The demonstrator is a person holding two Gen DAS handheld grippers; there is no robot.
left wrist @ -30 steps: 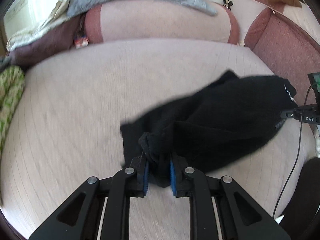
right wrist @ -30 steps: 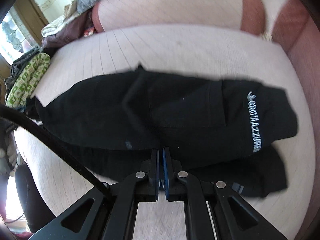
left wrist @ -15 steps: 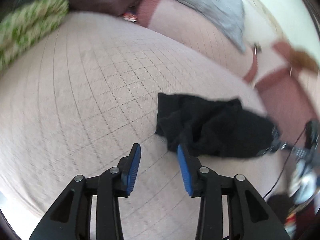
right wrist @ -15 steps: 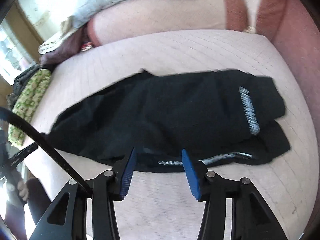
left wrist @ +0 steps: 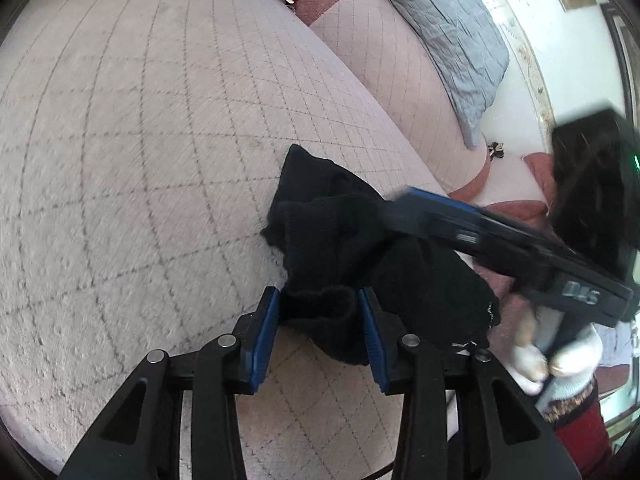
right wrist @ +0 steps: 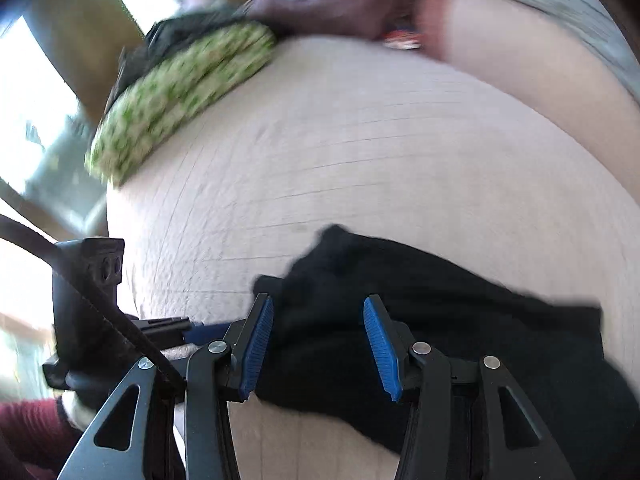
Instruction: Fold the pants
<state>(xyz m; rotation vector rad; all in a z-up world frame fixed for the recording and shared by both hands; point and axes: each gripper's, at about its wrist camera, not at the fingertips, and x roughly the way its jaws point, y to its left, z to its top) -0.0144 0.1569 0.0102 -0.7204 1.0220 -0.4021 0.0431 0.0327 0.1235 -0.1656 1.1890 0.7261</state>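
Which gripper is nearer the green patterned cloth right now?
Right. The right gripper faces the green patterned cloth across the cushion, over the black pants. The left gripper sits further away at its left.

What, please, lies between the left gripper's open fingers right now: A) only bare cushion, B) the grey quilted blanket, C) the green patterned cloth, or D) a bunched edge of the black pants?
D: in the left wrist view, the left gripper is open around a bunched edge of the black pants.
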